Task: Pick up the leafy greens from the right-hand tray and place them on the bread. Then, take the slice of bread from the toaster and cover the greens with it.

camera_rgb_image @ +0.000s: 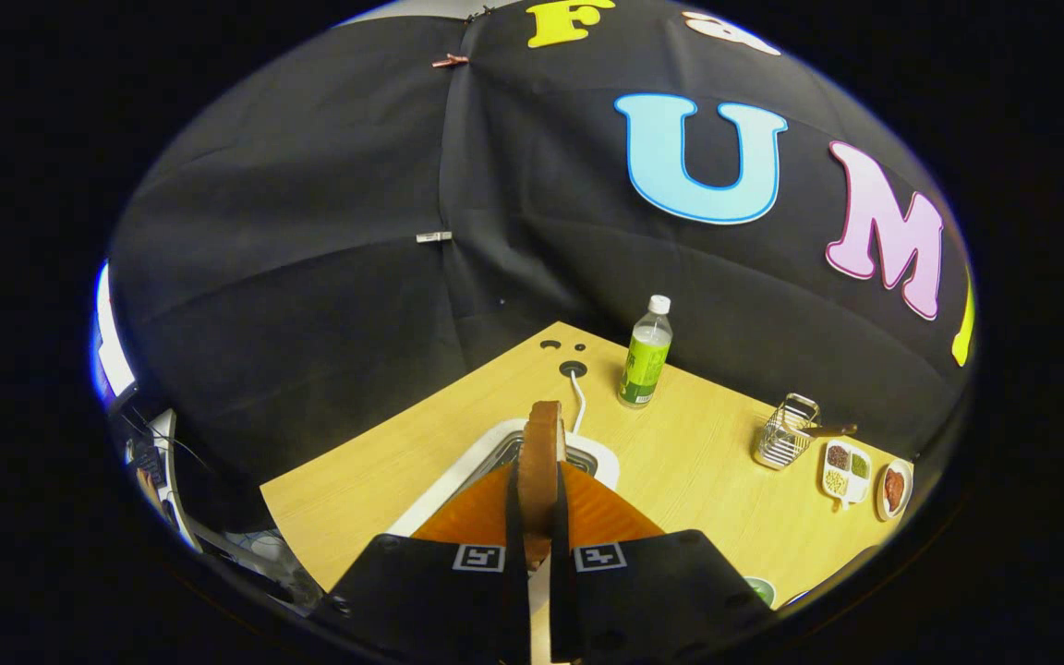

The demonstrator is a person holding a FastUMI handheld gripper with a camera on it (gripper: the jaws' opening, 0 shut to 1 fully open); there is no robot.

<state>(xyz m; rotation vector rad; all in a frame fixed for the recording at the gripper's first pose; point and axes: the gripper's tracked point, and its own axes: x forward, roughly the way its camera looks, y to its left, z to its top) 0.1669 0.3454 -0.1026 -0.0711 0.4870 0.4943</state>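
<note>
The gripper [538,517] has its two fingers pressed against the flat faces of a brown-crusted slice of bread [541,462], which stands upright on edge between them, its top rising past the fingertips. Directly beneath and just beyond the slice lies the white toaster [592,457], its metal slot partly visible on either side of the bread; whether the slice's lower edge is clear of the slot cannot be told. A white cable [578,402] runs from behind the toaster to a dark round hole in the pale wooden table [384,471].

Beside the right finger, a small green-rimmed dish [761,589] peeks out at the table's near edge; its contents cannot be made out.

Farther off to the right stand a small wire basket [783,432], a white divided tray [846,471] holding dark, green and yellowish portions in separate compartments, and a round plate [893,488] with something reddish-brown on it.

Beyond the toaster, near the table's far corner, a clear plastic bottle with a green label and white cap [646,354] stands upright.
</note>
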